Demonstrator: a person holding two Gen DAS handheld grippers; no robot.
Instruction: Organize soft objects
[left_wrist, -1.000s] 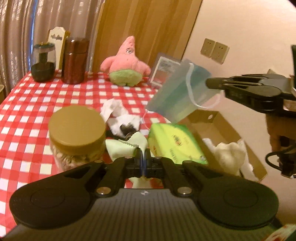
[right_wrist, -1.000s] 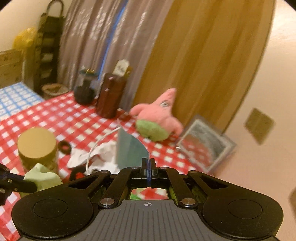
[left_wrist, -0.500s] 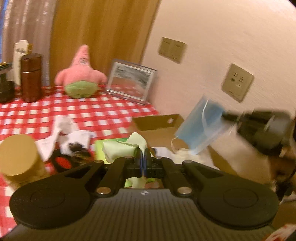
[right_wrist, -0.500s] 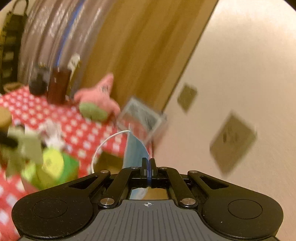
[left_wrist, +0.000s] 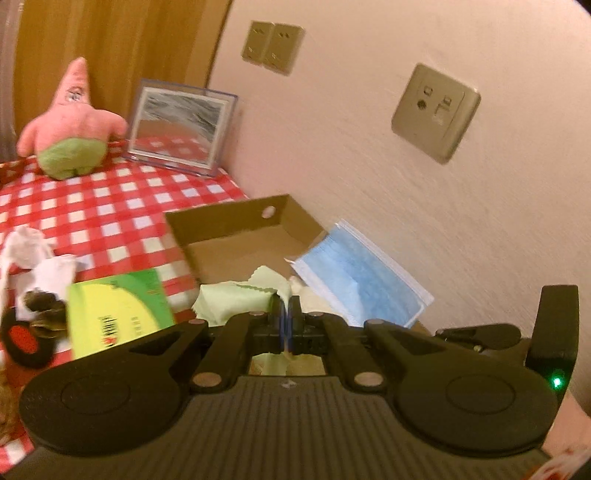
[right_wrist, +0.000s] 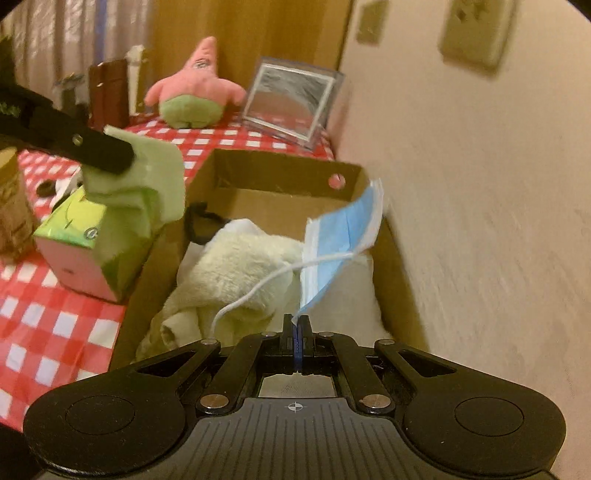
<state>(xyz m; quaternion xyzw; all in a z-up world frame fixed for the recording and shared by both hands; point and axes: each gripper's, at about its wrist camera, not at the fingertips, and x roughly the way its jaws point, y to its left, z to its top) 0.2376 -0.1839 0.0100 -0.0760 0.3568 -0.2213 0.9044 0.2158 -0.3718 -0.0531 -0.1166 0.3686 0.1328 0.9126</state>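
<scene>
Cardboard box (right_wrist: 221, 173): open tray by the wall on the checked tablecloth (left_wrist: 110, 206); the landmark for everything below.
Right gripper (right_wrist: 296, 325): jaws pinched tight on a corner of the blue face mask (right_wrist: 343, 229), held above the box's wall-side half; one white ear loop dangles over the contents.
Left gripper (left_wrist: 284, 314): jaws closed narrow on the pale green cloth (right_wrist: 147, 177), which hangs over the box's table-side edge, partly above the green tissue pack (right_wrist: 77, 229).
Already in the box: a cream fluffy plush or towel (right_wrist: 236, 269) fills the near half; something black (right_wrist: 201, 221) lies beyond it, too unclear to name.
Outside the box: pink starfish plush (left_wrist: 70, 122) and a clear picture frame (left_wrist: 177, 125) past its far end; crumpled white tissue (left_wrist: 33, 258) on the table side.
Risk, mask: being light and stiff, it could tip over the wall-side rim if let go this high, or its loop could snag on the fingers or the fluffy item.
Risk, cloth: released where it hangs, it may drape on the tissue pack or the rim, not inside.
Risk, crowding: both tools sit close over one small box and could knock each other.
Writing: print on the tissue pack is blurred; a few red characters show, unreadable. No other legible label.
</scene>
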